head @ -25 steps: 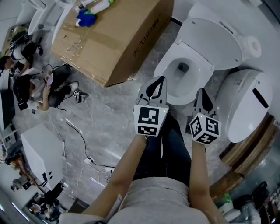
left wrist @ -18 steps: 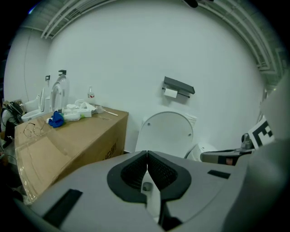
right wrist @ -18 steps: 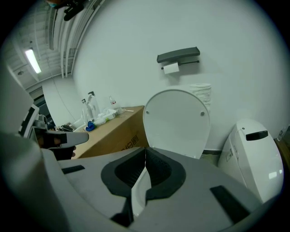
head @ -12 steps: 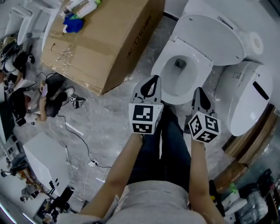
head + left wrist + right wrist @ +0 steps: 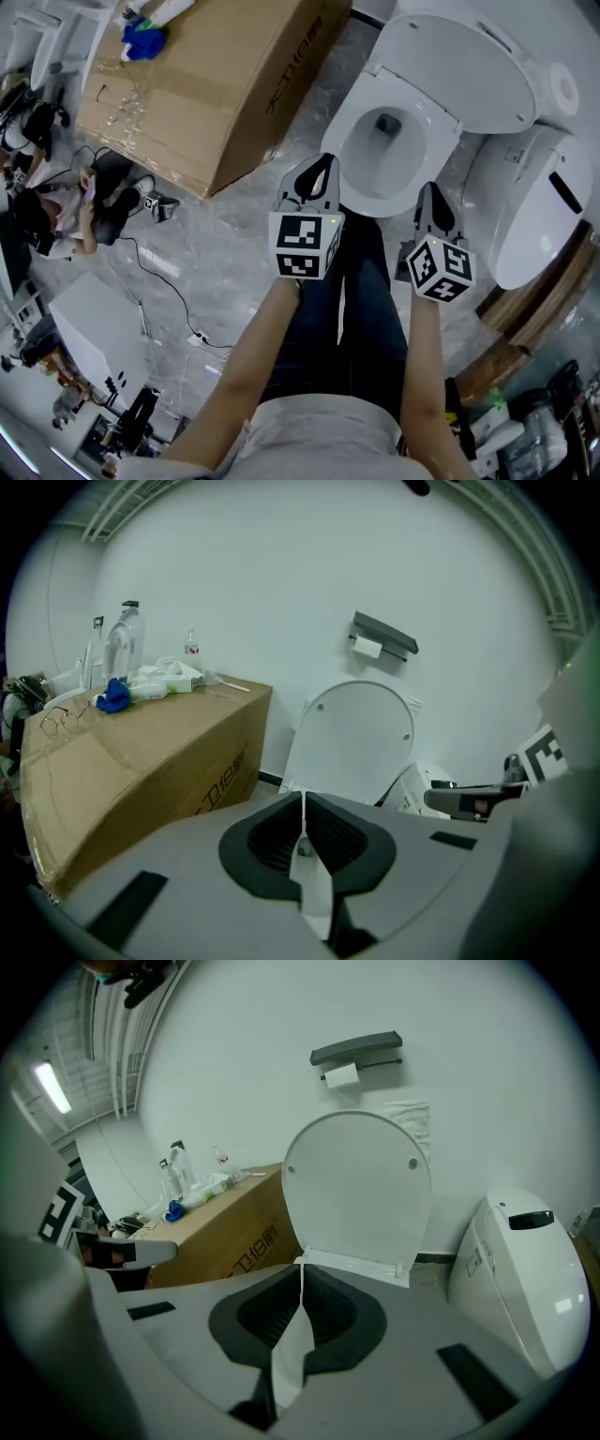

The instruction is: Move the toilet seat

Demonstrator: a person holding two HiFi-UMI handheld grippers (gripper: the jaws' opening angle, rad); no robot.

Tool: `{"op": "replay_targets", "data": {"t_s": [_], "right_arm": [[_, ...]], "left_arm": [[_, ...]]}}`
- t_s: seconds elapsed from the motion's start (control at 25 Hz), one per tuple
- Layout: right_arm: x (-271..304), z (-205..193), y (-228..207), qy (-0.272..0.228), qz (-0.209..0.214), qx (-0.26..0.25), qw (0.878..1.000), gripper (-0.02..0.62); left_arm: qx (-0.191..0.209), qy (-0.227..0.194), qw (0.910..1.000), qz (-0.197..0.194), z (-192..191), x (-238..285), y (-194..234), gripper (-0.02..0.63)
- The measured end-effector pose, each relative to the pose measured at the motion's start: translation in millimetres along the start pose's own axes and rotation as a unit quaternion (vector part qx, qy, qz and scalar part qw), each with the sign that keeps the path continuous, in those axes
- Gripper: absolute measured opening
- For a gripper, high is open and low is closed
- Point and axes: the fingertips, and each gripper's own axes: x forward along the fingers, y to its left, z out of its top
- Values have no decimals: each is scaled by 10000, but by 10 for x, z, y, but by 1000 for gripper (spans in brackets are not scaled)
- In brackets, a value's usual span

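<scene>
Both pairs of tongs had sunk lower and closer to the toilet's front rim since a second earlier, and the bowl sat nearer beneath them in the head view. Held out over the person's dark trousers (image 5: 361, 309), the left tongs (image 5: 323, 161) and the right tongs (image 5: 432, 188) each had their jaws pressed fully together with nothing between them, angled downward. The toilet seat (image 5: 342, 127) lay flat on the bowl just ahead of both tips, while the lid (image 5: 464, 70) stood raised below a paper holder (image 5: 356, 1050). A large cardboard box (image 5: 206, 84) rested on the grey floor (image 5: 216, 253) to the left, with a blue cloth (image 5: 141, 39) and bottles (image 5: 120, 639) on top. A second white toilet (image 5: 539, 211) stood at right.
</scene>
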Motion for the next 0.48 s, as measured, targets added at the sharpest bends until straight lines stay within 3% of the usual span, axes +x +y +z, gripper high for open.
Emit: {"op": "replay_targets", "data": {"t_s": [0.48], "right_arm": [[291, -383, -423, 2, -2, 391, 9992, 17]], "left_arm": [[-284, 430, 9986, 119, -558, 444, 120, 17]]}}
